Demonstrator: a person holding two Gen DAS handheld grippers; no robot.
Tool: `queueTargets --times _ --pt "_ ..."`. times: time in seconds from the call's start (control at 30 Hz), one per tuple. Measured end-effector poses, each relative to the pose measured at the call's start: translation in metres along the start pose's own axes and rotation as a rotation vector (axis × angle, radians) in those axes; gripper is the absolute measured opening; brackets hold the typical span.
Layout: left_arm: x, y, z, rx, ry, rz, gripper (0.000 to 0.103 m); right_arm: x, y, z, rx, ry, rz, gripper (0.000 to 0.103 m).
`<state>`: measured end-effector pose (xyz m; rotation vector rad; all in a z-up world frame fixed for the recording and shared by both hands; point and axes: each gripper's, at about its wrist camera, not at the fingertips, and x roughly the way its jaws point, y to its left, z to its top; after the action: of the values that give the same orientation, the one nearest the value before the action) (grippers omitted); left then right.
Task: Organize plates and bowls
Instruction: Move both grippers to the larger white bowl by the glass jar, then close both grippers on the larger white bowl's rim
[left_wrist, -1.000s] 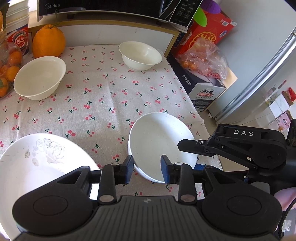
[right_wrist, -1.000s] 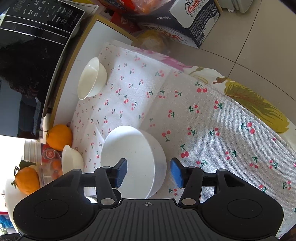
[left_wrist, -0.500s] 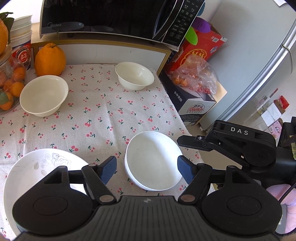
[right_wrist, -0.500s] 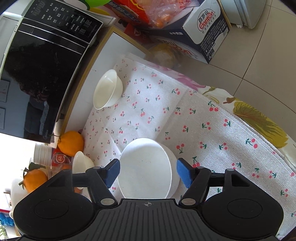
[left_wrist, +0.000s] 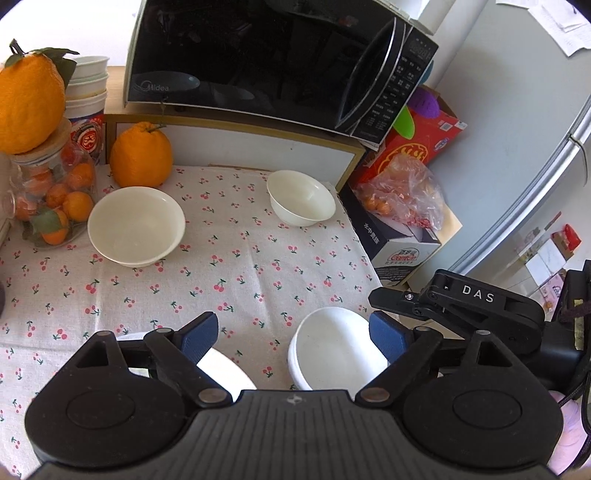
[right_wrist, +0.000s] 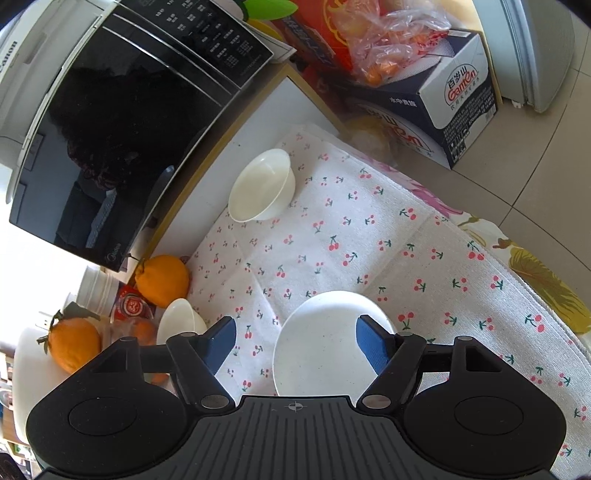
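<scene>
A white deep plate lies on the cherry-print cloth near the table's right edge; it also shows in the right wrist view. My left gripper is open and empty, above and just behind it. My right gripper is open and empty over the same plate; its body shows at the right of the left wrist view. A large white bowl sits at the back left, a smaller white bowl at the back right. A flat flowered plate is mostly hidden under my left gripper.
A black microwave stands on a shelf behind the table. Oranges and a jar of small oranges crowd the back left. Cartons and a bag of fruit stand on the floor to the right, beside a fridge.
Both grippers opened wide and pulled back and up from the deep plate, which stays on the cloth. The left view now takes in more of the microwave.
</scene>
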<state>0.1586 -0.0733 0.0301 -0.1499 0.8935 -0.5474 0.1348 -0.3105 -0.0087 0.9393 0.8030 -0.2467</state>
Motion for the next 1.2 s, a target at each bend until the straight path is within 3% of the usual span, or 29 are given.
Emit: queueTargets --times 0.27,0.37,0.43,0.5,0.53,0.73,0.87,1.0,1.03,1.2 --pt "-0.009 0.050 0.014 -0.050 -0.082 0.170 0.096 0.021 0.042 -0.004 -0.088 -0.001 -0.003 0.074" --pt "-0.005 0.074 0.022 -0.086 -0.091 0.252 0.096 0.035 0.064 -0.004 -0.130 0.011 0.018 0.081" --pt "0.001 0.091 0.029 -0.107 -0.056 0.341 0.094 0.048 0.076 -0.004 -0.154 0.028 0.027 0.081" --pt "0.011 0.105 0.037 -0.108 0.014 0.426 0.081 0.061 0.087 -0.005 -0.176 0.046 0.034 0.081" --pt "0.014 0.112 0.041 -0.115 0.029 0.436 0.080 0.068 0.091 -0.005 -0.184 0.053 0.038 0.081" --pt "0.025 0.137 0.052 -0.235 0.033 0.359 0.080 0.097 0.108 -0.007 -0.197 0.083 0.090 0.081" --pt "0.039 0.142 0.050 -0.254 0.044 0.342 0.069 0.114 0.109 -0.011 -0.191 0.096 0.113 0.081" --pt "0.044 0.153 0.045 -0.334 0.014 0.254 0.056 0.129 0.111 -0.016 -0.195 0.104 0.145 0.079" --pt "0.044 0.155 0.044 -0.347 0.004 0.234 0.054 0.132 0.112 -0.017 -0.200 0.105 0.156 0.076" --pt "0.048 0.161 0.038 -0.355 -0.048 0.197 0.038 0.146 0.113 -0.022 -0.199 0.119 0.203 0.041"
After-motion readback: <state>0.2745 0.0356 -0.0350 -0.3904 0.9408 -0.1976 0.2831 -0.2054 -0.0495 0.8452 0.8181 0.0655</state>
